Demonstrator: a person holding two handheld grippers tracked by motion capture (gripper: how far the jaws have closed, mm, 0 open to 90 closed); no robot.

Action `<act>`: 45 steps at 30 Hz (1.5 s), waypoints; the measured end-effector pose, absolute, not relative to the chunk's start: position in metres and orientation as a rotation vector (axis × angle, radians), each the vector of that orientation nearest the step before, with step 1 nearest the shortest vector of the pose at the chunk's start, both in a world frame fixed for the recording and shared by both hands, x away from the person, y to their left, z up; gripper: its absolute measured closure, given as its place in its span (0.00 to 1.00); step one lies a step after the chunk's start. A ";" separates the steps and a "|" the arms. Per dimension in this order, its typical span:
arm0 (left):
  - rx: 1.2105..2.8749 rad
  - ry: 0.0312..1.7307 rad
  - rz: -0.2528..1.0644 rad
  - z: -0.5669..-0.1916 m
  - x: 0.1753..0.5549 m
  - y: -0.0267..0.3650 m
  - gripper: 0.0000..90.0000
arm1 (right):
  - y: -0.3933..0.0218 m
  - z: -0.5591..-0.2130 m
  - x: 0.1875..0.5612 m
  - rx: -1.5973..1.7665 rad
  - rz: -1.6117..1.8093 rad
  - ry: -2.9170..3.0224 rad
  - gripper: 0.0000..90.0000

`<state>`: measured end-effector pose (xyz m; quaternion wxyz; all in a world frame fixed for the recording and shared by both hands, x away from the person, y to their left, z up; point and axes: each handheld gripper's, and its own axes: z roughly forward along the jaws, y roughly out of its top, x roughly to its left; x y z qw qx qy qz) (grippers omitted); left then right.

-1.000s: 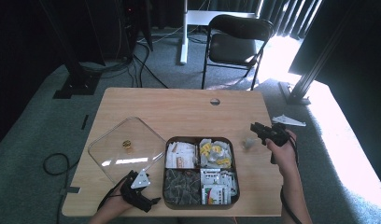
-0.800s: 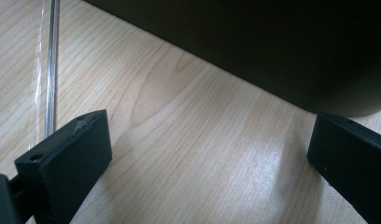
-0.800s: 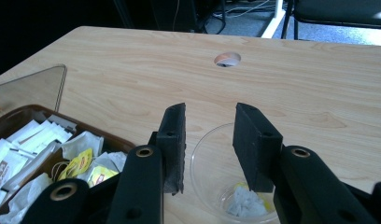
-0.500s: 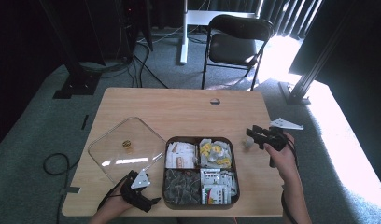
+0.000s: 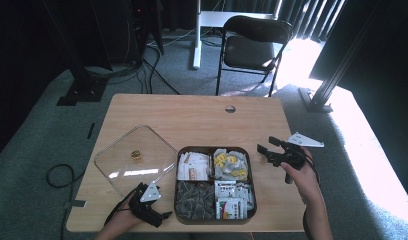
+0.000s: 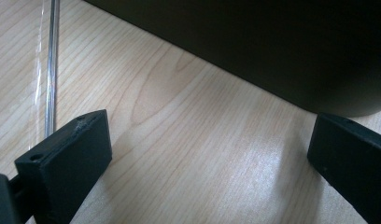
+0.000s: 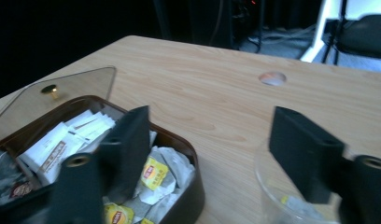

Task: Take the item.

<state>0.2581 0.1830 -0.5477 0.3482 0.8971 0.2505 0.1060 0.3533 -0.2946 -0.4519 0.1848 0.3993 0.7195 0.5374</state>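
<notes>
Looking down from the high view, you have the brown four-compartment tea box point(image 5: 215, 151) sitting open near the front edge of the table point(image 5: 192, 115), with its clear square lid point(image 5: 134, 160) already off and lying flat just to the left of it, the small gold knob facing up. Your right gripper point(image 5: 270, 147) hovers above the table just right of the box, jaws apart and empty; your left gripper point(image 5: 151, 216) rests low by the box's front left corner, near the lid's edge. All four compartments look full of packets and bags, so by my reading the opening step is done and the picking out of a tea bag is what remains. From the left gripper view, your jaws stand wide apart with nothing between them, bare wood under them, the dark wall of the tea box point(image 6: 254, 46) close ahead and the lid's clear edge point(image 6: 49, 70) at the left. From the right gripper view, your jaws are also spread and hold nothing; below them lie yellow-tagged tea bags point(image 7: 153, 173) in the nearest compartment, whose tags seem to read Lipton, though the print is small. White sachets point(image 7: 62, 140) with a brown band sit farther in, their writing unreadable. A clear glass cup point(image 7: 291, 205) stands just right of the box, with what seems a tea bag already inside it.
</notes>
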 end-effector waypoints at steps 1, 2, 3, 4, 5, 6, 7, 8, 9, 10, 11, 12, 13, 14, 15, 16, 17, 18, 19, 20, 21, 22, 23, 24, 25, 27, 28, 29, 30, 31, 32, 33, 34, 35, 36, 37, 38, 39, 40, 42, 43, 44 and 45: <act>2.326 0.649 0.275 -0.548 0.258 0.183 0.00 | -0.294 -0.453 0.352 1.112 1.529 2.034 0.24; 2.326 0.649 0.275 -0.548 0.258 0.183 0.00 | -0.294 -0.454 0.352 1.101 1.540 2.036 0.20; 2.325 0.650 0.275 -0.548 0.258 0.183 0.00 | -0.294 -0.456 0.351 1.106 1.533 2.043 0.20; 2.326 0.649 0.275 -0.548 0.258 0.183 0.00 | -0.294 -0.457 0.350 1.099 1.519 2.059 0.19; 2.325 0.650 0.275 -0.548 0.258 0.183 0.00 | -0.293 -0.458 0.349 1.092 1.517 2.069 0.19; 2.325 0.650 0.275 -0.548 0.258 0.183 0.00 | -0.293 -0.459 0.348 1.088 1.519 2.072 0.19; 2.327 0.650 0.274 -0.548 0.258 0.183 0.00 | -0.293 -0.460 0.347 1.081 1.515 2.082 0.19; 2.326 0.650 0.275 -0.548 0.258 0.183 0.00 | -0.292 -0.461 0.345 1.075 1.508 2.090 0.19; 2.326 0.649 0.275 -0.548 0.258 0.183 0.00 | -0.292 -0.462 0.344 1.069 1.501 2.092 0.19; 2.327 0.649 0.274 -0.548 0.258 0.183 0.00 | -0.292 -0.462 0.343 1.068 1.503 2.094 0.19; 2.327 0.649 0.274 -0.548 0.258 0.183 0.00 | -0.292 -0.463 0.341 1.061 1.505 2.100 0.19; 2.327 0.649 0.274 -0.548 0.258 0.183 0.00 | -0.292 -0.464 0.340 1.054 1.499 2.105 0.19; 2.327 0.649 0.275 -0.548 0.258 0.183 0.00 | -0.292 -0.465 0.338 1.050 1.492 2.108 0.19; 2.326 0.649 0.275 -0.548 0.258 0.183 0.00 | -0.292 -0.466 0.337 1.050 1.493 2.114 0.19; 2.326 0.649 0.275 -0.548 0.258 0.183 0.00 | -0.292 -0.468 0.336 1.048 1.496 2.118 0.19; 2.326 0.649 0.275 -0.548 0.258 0.183 0.00 | -0.292 -0.469 0.335 1.045 1.494 2.125 0.18; 2.326 0.649 0.275 -0.548 0.258 0.183 0.00 | -0.292 -0.471 0.333 1.042 1.491 2.131 0.18; 2.326 0.649 0.275 -0.548 0.258 0.183 0.00 | -0.293 -0.472 0.332 1.040 1.492 2.134 0.18; 2.326 0.649 0.275 -0.548 0.258 0.183 0.00 | -0.293 -0.474 0.331 1.041 1.492 2.133 0.18; 2.326 0.649 0.275 -0.548 0.258 0.183 0.00 | -0.294 -0.476 0.329 1.046 1.495 2.132 0.17; 2.326 0.649 0.275 -0.548 0.258 0.183 0.00 | -0.295 -0.478 0.328 1.048 1.499 2.132 0.17; 2.327 0.648 0.276 -0.548 0.258 0.183 0.00 | -0.295 -0.479 0.327 1.052 1.500 2.132 0.17; 2.325 0.649 0.275 -0.548 0.258 0.183 0.00 | -0.296 -0.481 0.326 1.055 1.502 2.134 0.17; 2.324 0.651 0.274 -0.548 0.258 0.183 0.00 | -0.297 -0.483 0.325 1.059 1.504 2.140 0.16; 2.323 0.651 0.274 -0.548 0.258 0.183 0.00 | -0.298 -0.485 0.324 1.060 1.507 2.145 0.15; 2.324 0.651 0.274 -0.548 0.258 0.183 0.00 | -0.299 -0.489 0.322 1.051 1.498 2.167 0.15; 2.324 0.650 0.275 -0.548 0.258 0.183 0.00 | -0.299 -0.491 0.321 1.051 1.491 2.175 0.15; 2.325 0.650 0.275 -0.548 0.258 0.183 0.00 | -0.299 -0.492 0.321 1.054 1.486 2.178 0.15; 2.326 0.649 0.275 -0.548 0.258 0.183 0.00 | -0.299 -0.494 0.320 1.068 1.481 2.178 0.16; 2.326 0.649 0.275 -0.548 0.258 0.183 0.00 | -0.299 -0.496 0.319 1.062 1.474 2.187 0.16; 2.326 0.649 0.275 -0.548 0.258 0.183 0.00 | -0.299 -0.498 0.318 1.047 1.470 2.205 0.15; 2.326 0.649 0.275 -0.548 0.258 0.183 0.00 | -0.299 -0.500 0.317 1.025 1.462 2.217 0.15; 2.326 0.649 0.275 -0.548 0.258 0.183 0.00 | -0.298 -0.502 0.316 1.019 1.452 2.221 0.15; 2.325 0.650 0.275 -0.548 0.258 0.183 0.00 | -0.298 -0.503 0.315 1.017 1.441 2.228 0.15; 2.326 0.649 0.275 -0.548 0.258 0.183 0.00 | -0.298 -0.505 0.315 1.014 1.430 2.234 0.15; 2.326 0.649 0.275 -0.548 0.258 0.183 0.00 | -0.299 -0.507 0.314 1.008 1.418 2.241 0.15; 2.326 0.649 0.275 -0.548 0.258 0.183 0.00 | -0.299 -0.509 0.314 1.006 1.408 2.246 0.15; 2.326 0.649 0.275 -0.548 0.258 0.183 0.00 | -0.300 -0.510 0.313 1.003 1.400 2.250 0.15; 2.326 0.649 0.275 -0.548 0.258 0.183 0.00 | -0.300 -0.511 0.313 1.001 1.395 2.254 0.15; 2.326 0.649 0.275 -0.548 0.258 0.183 0.00 | -0.301 -0.514 0.312 1.006 1.379 2.264 0.15; 2.326 0.649 0.275 -0.548 0.258 0.183 0.00 | -0.301 -0.515 0.311 1.008 1.370 2.269 0.15; 2.326 0.649 0.275 -0.548 0.258 0.183 0.00 | -0.302 -0.517 0.310 1.006 1.362 2.274 0.15; 2.326 0.649 0.275 -0.548 0.258 0.183 0.00 | -0.302 -0.518 0.310 1.007 1.352 2.279 0.15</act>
